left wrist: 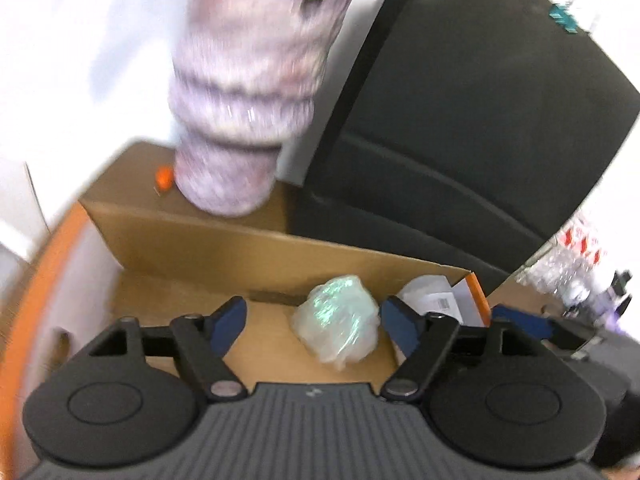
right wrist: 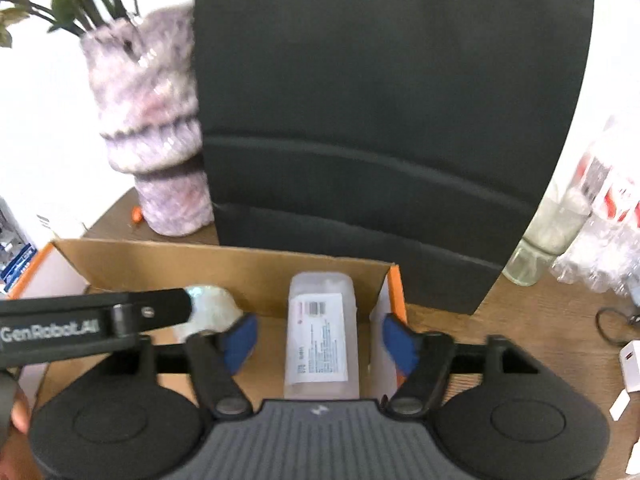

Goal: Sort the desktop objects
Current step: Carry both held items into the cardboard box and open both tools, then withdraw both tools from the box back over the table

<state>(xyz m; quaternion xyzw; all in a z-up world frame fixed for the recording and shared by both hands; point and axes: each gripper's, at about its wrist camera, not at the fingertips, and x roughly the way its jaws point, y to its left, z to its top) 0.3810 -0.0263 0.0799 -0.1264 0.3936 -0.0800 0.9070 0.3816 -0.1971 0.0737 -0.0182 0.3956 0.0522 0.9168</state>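
Note:
An open cardboard box [left wrist: 192, 240] with orange edges sits on the wooden desk; it also shows in the right wrist view [right wrist: 224, 268]. Inside lie a crumpled iridescent plastic bundle [left wrist: 338, 328], also seen from the right wrist [right wrist: 212, 308], and a translucent labelled package [right wrist: 320, 340], partly seen from the left wrist [left wrist: 432, 298]. My left gripper [left wrist: 312, 320] hovers open and empty above the box, the bundle between its fingers' line. My right gripper [right wrist: 318, 334] is open and empty above the package. The left gripper's body crosses the right wrist view [right wrist: 92, 320].
A purple knitted vase [right wrist: 156, 128] with flowers stands behind the box beside a tall black panel [right wrist: 380, 120]. A small orange item [left wrist: 164, 178] lies by the vase. Clear bottles [right wrist: 560, 220], a cable [right wrist: 616, 324] and white items [right wrist: 632, 364] are on the desk at right.

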